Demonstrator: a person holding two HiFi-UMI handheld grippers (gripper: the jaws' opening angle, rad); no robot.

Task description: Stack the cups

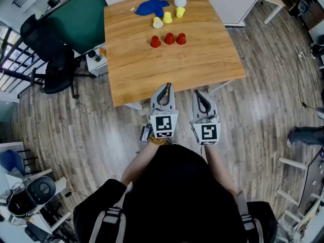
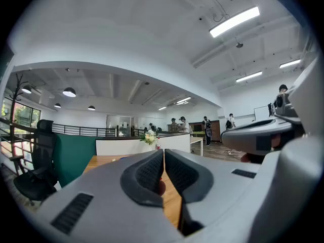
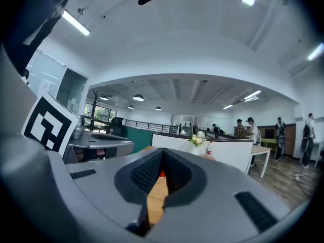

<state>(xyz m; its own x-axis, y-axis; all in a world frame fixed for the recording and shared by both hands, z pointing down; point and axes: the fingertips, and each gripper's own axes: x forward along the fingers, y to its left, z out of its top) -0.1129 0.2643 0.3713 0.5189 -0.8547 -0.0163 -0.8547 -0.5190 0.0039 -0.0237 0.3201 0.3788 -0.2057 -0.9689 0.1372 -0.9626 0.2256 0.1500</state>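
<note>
Here both tools [image 1: 165, 89] [image 1: 200, 95] closed, empty, short of table [image 1: 136, 59]

Wooden table [image 1: 202, 59] — blue cloth [image 1: 152, 6] at far edge, white vase [image 1: 179, 0] just beside; 1 black office chair [image 1: 50, 54] left.

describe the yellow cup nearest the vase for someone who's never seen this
Find the wooden table, then the white vase at its far edge. The yellow cup ends a slanted row of three yellow ones, and is the only one right beside the vase.
</note>
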